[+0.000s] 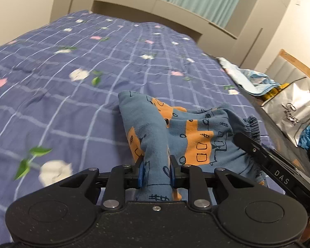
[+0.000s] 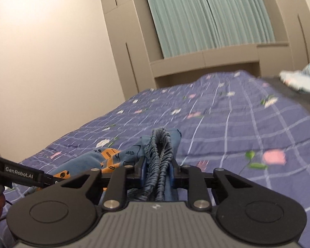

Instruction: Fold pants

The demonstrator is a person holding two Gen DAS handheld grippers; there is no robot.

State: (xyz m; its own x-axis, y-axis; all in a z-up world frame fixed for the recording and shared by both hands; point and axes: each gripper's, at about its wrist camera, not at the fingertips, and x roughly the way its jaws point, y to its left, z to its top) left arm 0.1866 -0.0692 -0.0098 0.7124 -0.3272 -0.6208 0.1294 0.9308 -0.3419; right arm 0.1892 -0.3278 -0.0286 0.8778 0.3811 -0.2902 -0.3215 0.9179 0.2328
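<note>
Blue-and-orange printed pants (image 1: 175,128) are hanging bunched between the two grippers above the purple checked quilt (image 1: 62,66), so the fold itself is looking barely begun. On the left, the left gripper (image 1: 156,174) is pinching a gathered tube of plain leg fabric between its blue pads, with the rest of the cloth draping forward and touching the quilt just ahead. Moving right, the right gripper (image 2: 157,172) is clamping the ruffled elastic waistband (image 2: 160,144), doubled over on itself inside the closed jaws. Judging by the crumpled heap, the garment is being lifted or carried rather than laid flat; spreading it out, aligning the legs and making the folds all seem to be remaining. At the far right, a white shopping bag (image 1: 295,111) is sitting beside the bed.
</note>
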